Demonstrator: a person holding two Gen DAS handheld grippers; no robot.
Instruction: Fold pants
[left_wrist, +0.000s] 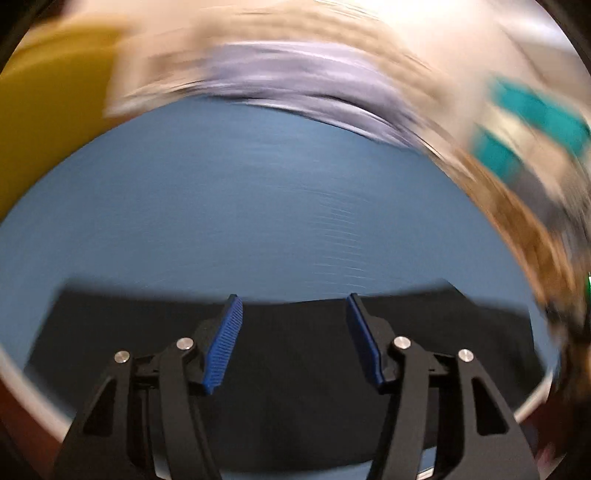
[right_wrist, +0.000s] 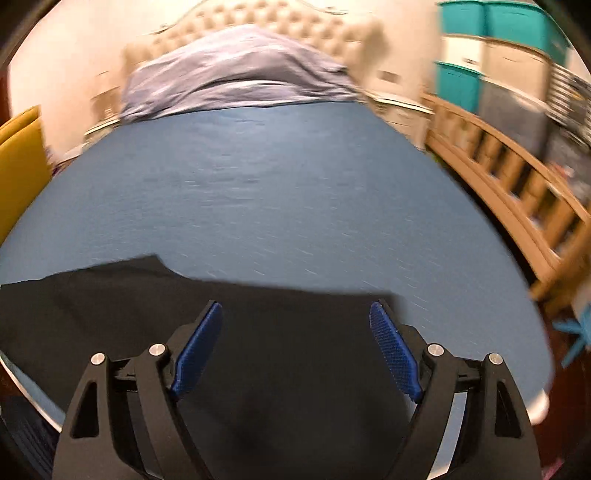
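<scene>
Black pants lay flat on the bed, both hand-held grippers open, empty; next fold needed a fresh edge grasp.

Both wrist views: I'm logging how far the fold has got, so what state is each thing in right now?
Black fabric pants: lying flat on the bed, held by neither gripper.
Blue bed sheet: spread smooth, mostly bare.
Lilac rumpled blanket: bunched at the headboard end.
Left gripper: open, nothing between its blue pads.
Right gripper: open wide, empty, above the pants.
</scene>
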